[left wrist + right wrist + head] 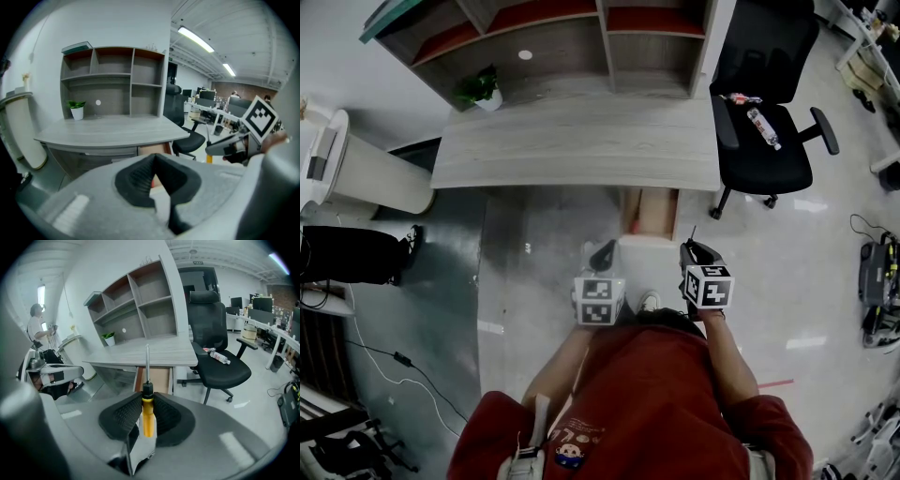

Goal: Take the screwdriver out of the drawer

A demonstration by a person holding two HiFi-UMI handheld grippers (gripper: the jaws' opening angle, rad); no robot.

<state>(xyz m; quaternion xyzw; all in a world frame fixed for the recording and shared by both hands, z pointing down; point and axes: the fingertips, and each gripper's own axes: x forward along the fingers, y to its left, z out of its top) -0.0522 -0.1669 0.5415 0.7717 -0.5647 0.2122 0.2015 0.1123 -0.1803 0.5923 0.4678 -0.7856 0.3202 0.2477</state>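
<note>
My right gripper (147, 397) is shut on the screwdriver's yellow handle (147, 420). Its black collar and thin metal shaft (147, 362) stick out past the pads, toward the desk. In the head view the right gripper (692, 251) hangs in front of the open drawer (652, 211), whose brown inside shows under the desk edge. The same drawer (157, 378) appears beyond the shaft. My left gripper (605, 253) hovers beside the right one, level with it. Its pad tips meet with nothing between them (153, 159).
A grey desk (581, 141) with a shelf unit and a small potted plant (483, 89) stands ahead. A black office chair (764, 112) with a bottle on its seat is to the right. A person (35, 326) stands far off to the left.
</note>
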